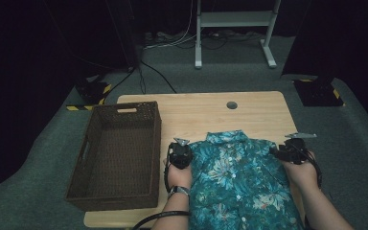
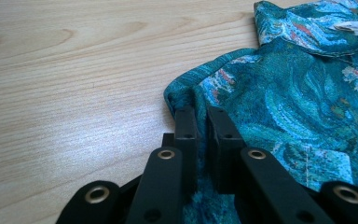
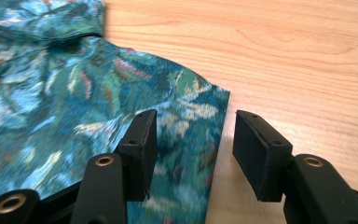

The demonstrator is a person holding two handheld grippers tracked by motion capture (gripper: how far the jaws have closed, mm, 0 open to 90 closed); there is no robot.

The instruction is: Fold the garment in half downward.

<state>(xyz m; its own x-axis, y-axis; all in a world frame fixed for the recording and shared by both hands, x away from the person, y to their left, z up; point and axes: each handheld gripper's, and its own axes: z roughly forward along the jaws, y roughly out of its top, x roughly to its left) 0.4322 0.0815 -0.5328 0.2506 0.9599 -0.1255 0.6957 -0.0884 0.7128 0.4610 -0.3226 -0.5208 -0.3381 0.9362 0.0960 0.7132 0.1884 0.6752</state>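
Lab-like studio, black curtains (image 1: 38, 43), hazard-taped stand bases (image 1: 92, 93), floor cables (image 1: 172, 40)

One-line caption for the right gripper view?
Right gripper open, fingers straddling the floral shirt's edge on the wooden table.

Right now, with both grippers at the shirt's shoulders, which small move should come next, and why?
Probably close the right gripper: its jaws stand open astride the shirt edge, while the left gripper already pinches the other shoulder fold. Then both corners are held.
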